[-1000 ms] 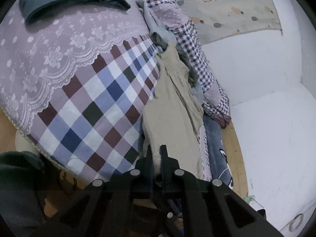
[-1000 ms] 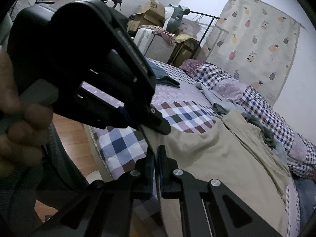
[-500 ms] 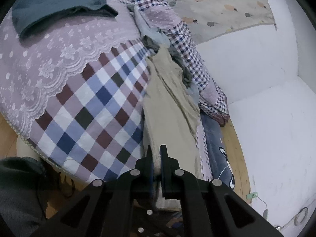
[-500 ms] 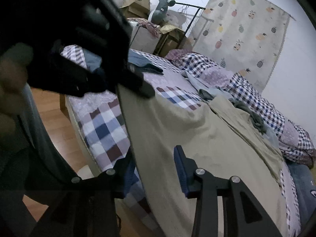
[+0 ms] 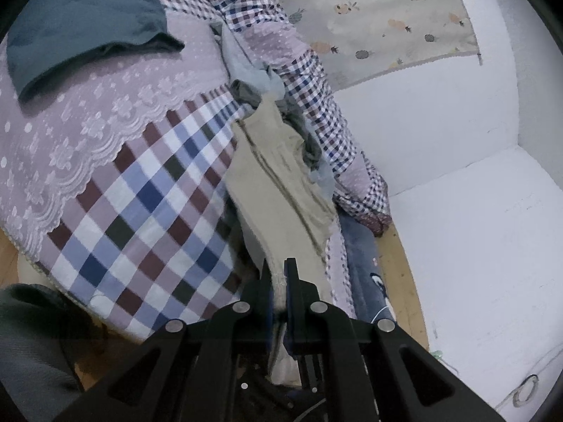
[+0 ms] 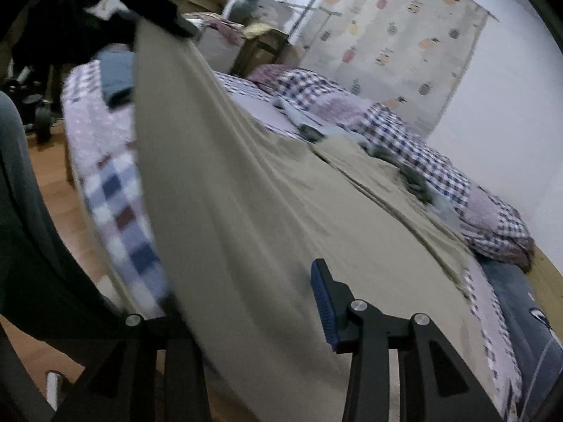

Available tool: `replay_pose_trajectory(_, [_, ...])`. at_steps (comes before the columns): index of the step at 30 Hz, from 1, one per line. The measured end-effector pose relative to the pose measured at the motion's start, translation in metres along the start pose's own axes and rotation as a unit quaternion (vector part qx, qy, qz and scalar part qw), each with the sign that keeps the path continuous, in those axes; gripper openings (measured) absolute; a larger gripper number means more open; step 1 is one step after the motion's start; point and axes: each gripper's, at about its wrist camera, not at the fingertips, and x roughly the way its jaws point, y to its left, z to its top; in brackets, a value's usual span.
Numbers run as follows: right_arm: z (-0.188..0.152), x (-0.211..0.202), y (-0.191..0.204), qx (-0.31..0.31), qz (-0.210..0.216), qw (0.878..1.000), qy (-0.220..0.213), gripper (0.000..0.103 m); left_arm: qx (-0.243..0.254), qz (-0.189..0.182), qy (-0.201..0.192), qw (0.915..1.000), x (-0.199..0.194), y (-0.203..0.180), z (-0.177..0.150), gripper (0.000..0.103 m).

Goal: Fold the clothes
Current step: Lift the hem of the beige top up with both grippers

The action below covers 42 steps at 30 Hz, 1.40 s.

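On the checked bed (image 5: 147, 211), khaki garment (image 5: 281, 190) between left gripper (image 5: 279, 277) fingers.

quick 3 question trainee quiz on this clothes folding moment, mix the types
1. True or false: the left gripper is shut on the khaki garment.
2. How do the right gripper jaws stand? A) clamped on cloth B) apart, with cloth draped between them C) out of view
3. Fill in: a folded dark ____ garment lies on the lace bedspread.

Key: 1 true; 2 B; 3 teal
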Motion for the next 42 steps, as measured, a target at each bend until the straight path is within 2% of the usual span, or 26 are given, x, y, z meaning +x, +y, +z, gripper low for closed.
replay_pose_trajectory(10, [-0.055,-0.01,-0.072,0.011,-0.092,0.994,0.055,0.043,0.008,-0.017,-0.005,0.9998,0.003,-0.029,0.016,0.003])
replay_pose_trajectory(21, [-0.146,-0.022,-0.153,0.017,-0.192,0.97,0.145,0.043,0.023,-0.022,-0.001,0.9995,0.006,-0.049,0.022,0.003])
replay_pose_trajectory(26, [-0.175,-0.033,-0.172,-0.021,-0.214,0.963,0.164,0.043,0.022,-0.019,-0.004,0.9996,0.006,-0.05,0.023,0.003])
replay_pose_trajectory(30, [-0.198,-0.038,-0.184,-0.055,-0.226,0.957,0.172,0.042,0.019,-0.015,-0.006,0.9997,0.006,-0.047,0.024,0.003])
replay_pose_trajectory(33, [-0.208,-0.044,-0.19,-0.07,-0.226,0.958,0.16,0.042,0.019,-0.011,-0.004,0.9997,0.007,-0.045,0.024,0.003])
replay_pose_trajectory(35, [-0.207,-0.052,-0.184,-0.093,-0.233,0.958,0.142,0.041,0.019,-0.005,-0.004,0.9998,0.008,-0.044,0.024,0.003])
replay_pose_trajectory(37, [-0.207,-0.06,-0.177,-0.115,-0.239,0.956,0.125,0.035,0.016,-0.001,-0.005,0.9999,0.009,-0.042,0.024,0.003])
replay_pose_trajectory(42, [-0.207,-0.066,-0.167,-0.155,-0.237,0.953,0.108,0.034,0.019,0.006,-0.009,0.9998,0.008,-0.042,0.024,0.003])
